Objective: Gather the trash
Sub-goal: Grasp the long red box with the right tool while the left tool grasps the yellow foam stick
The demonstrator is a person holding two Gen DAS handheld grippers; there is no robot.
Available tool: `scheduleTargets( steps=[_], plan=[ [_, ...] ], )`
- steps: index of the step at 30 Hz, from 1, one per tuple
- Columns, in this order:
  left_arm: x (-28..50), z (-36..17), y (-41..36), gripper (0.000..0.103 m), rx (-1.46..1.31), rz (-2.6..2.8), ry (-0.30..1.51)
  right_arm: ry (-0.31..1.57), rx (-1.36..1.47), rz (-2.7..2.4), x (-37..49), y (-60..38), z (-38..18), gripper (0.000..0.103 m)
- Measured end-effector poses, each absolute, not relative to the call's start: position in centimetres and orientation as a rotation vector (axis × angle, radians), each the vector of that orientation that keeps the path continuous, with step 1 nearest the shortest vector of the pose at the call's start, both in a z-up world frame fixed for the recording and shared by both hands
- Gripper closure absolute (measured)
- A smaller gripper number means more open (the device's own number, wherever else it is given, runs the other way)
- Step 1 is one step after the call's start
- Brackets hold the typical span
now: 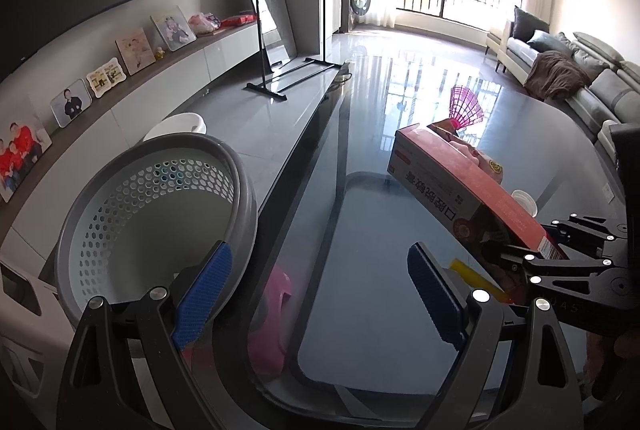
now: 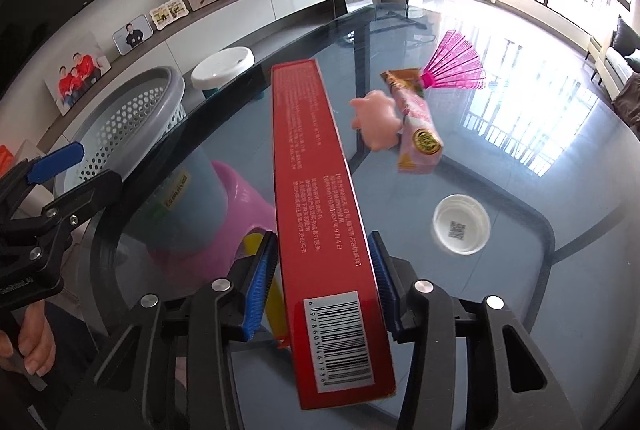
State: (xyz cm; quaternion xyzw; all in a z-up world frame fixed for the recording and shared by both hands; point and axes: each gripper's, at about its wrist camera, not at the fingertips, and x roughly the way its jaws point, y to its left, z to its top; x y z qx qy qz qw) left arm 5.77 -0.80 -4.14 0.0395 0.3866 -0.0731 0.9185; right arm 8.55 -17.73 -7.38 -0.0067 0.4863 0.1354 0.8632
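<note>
My right gripper (image 2: 322,246) is shut on a long red box (image 2: 312,157); its blue pads press both long sides near the barcode end. The box (image 1: 452,181) hangs tilted above the glass table (image 2: 520,270), with the right gripper (image 1: 520,262) behind it. A grey perforated basket (image 1: 160,189) stands on the floor beside the table's left edge; I cannot see any contents. My left gripper (image 1: 320,258) is open with nothing between its fingers, near the basket's rim. It shows at the left edge of the right wrist view (image 2: 80,173), held by a person's hand (image 2: 28,346).
On the glass lie a pink carton (image 2: 416,133), a pink toy figure (image 2: 378,119), a pink folding fan (image 2: 456,63) and a white lid (image 2: 462,224). A pink stool (image 2: 240,197) sits under the table, a white stool (image 2: 222,63) beyond the basket. A sofa (image 1: 580,69) lines the right wall.
</note>
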Motion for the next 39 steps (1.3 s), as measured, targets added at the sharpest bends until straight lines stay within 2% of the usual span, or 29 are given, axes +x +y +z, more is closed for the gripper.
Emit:
scheduleTargets(
  steps=[1,7,27,39],
  plan=[
    [5.8,-4.1,-0.8,0.015,0.081,-0.151,0.795,1.025,-0.014,0.284,8.6,-17.6,-7.6,0.065],
    [5.7,-4.3,-0.9,0.015,0.079,-0.156,0.802,1.002,-0.009,0.283,8.1,-17.3,-7.2,0.068],
    [1.6,-7.7,-5.2,0.013,0.074,-0.197,0.914,0.830,0.133,0.278,4.9,-20.5,-1.2,0.068],
    [3.2,-9.0,-9.1,0.016,0.032,-0.144,0.971,0.759,0.206,0.261,3.7,-23.5,1.2,0.068]
  ],
)
